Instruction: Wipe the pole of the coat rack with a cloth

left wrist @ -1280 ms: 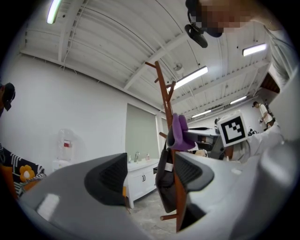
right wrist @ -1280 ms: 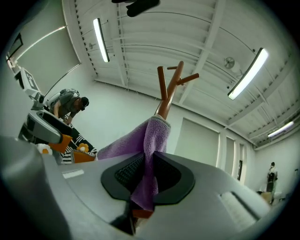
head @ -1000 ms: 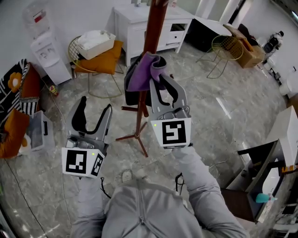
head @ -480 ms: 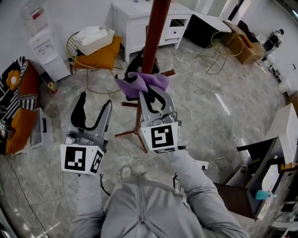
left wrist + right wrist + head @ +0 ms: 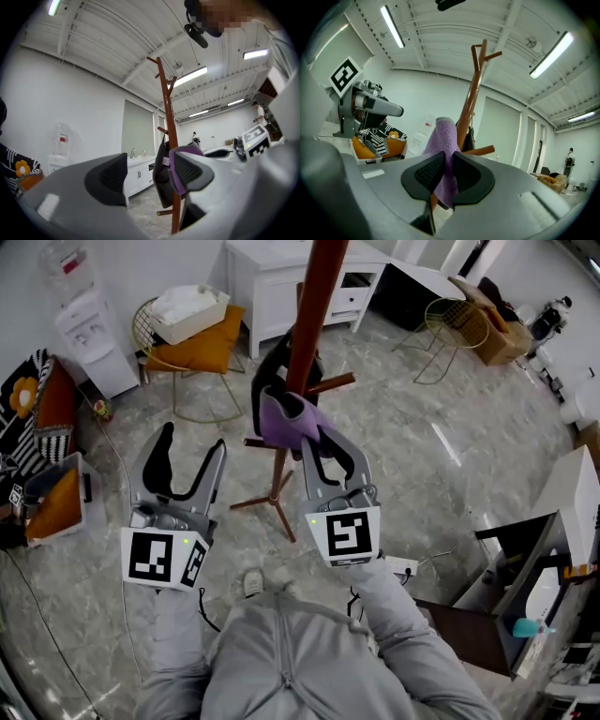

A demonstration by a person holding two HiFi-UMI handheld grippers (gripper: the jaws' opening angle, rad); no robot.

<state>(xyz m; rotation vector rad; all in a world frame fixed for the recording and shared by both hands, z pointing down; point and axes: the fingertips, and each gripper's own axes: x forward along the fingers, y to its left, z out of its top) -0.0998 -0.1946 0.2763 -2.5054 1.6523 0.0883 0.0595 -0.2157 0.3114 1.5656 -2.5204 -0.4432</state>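
Pole [image 5: 314, 315]: brown coat rack upright, dark bag [image 5: 267, 381] hung on it.
Left gripper [image 5: 192, 451]: I see its jaws spread wide, nothing between them, left of the pole.
Right gripper [image 5: 314, 432]: jaws pinching the cloth.
Cloth [image 5: 284, 418]: purple, bunched against the pole.

Bright, even light from ceiling tubes [image 5: 393, 26], with strong fisheye bending at edges.

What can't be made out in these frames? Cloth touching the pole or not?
- Whether the cloth touches the pole: the cloth itself covers that spot in the head view and the right gripper view.
- Pole top: cut off by the head view's upper edge.
- Dark garment on the rack: mostly behind pole and cloth.
- Rack feet: partly behind the right gripper.
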